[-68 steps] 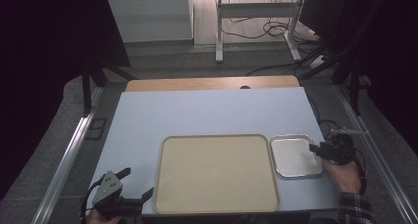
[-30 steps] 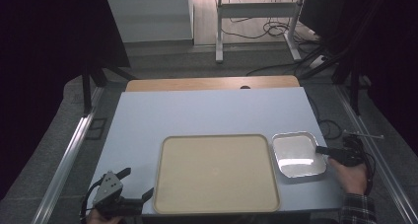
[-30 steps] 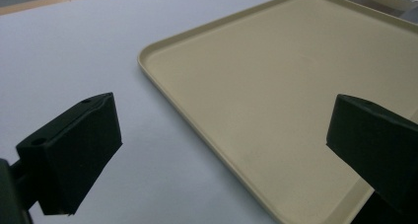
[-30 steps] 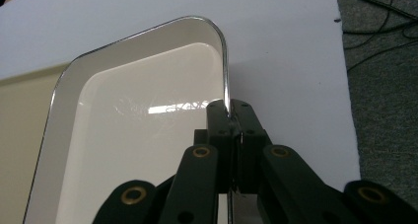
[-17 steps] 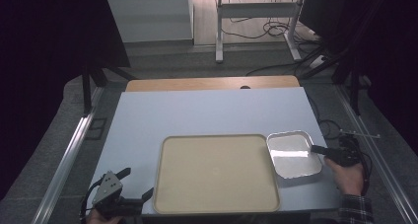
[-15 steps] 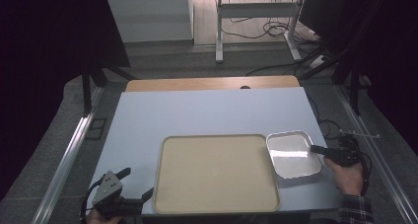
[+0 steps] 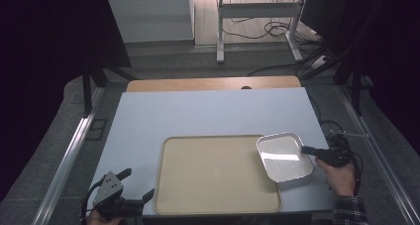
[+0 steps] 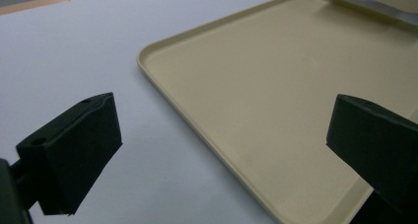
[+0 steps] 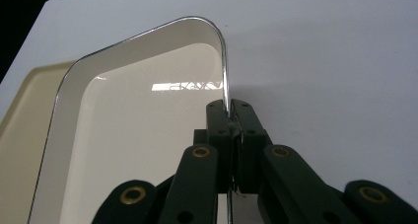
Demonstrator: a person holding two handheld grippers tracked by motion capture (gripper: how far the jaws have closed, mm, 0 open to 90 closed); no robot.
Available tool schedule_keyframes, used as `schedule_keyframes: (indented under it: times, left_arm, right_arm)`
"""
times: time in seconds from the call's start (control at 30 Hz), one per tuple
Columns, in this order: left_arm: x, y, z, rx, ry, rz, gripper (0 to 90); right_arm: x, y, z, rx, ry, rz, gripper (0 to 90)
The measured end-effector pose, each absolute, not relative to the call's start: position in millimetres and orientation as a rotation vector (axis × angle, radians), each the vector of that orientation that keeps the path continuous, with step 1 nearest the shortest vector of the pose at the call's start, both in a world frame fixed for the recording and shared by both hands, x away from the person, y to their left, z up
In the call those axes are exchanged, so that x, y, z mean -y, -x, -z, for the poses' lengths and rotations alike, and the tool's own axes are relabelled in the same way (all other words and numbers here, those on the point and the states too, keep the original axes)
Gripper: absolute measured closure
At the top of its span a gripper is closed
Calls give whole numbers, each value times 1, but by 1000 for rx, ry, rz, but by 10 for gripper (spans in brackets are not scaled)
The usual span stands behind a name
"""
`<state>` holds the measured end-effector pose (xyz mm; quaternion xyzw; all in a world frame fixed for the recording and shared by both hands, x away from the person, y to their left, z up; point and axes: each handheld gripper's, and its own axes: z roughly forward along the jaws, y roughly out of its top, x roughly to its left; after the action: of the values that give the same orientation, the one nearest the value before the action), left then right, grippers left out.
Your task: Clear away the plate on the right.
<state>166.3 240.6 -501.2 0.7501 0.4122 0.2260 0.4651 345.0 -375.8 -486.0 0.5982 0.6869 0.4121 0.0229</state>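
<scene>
The right gripper [image 9: 230,116] has its jaws clamped together on the rim of a small white metal pan [image 9: 123,150], one jaw inside the rim and one outside. In the right gripper view the pan spreads ahead and to the left of the jaws, its rounded far corner just beyond them, its glossy inside catching a reflection of the ceiling lights. To the right of the jaws lies bare pale-blue bench [image 9: 335,51].

In the high view the right gripper [image 7: 308,150] grips the pan [image 7: 284,156] at its right-hand edge, with the hand [image 7: 341,178] and a checked sleeve [image 7: 350,212] behind it. The pan sits tilted, and its left corner reaches over the right edge of a large beige tray [image 7: 213,173] that lies flat on the bench [image 7: 208,111].

The left gripper [image 7: 133,183] is at the near left corner of the bench, its jaws wide apart with nothing between them. In the left gripper view the tray's near-left corner [image 8: 276,91] lies ahead, the tray floor running off past the right jaw, while the left jaw is over bare bench. The tray is bare inside.
</scene>
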Motion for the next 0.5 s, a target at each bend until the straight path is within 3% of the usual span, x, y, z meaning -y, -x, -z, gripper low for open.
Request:
schedule_keyframes:
  times: [0.5]
  left_arm:
    - [-240, -166, 501, -1012, -1844, -557, 0]
  right_arm:
    - [351, -346, 487, -2193, -1827, -1298, 888]
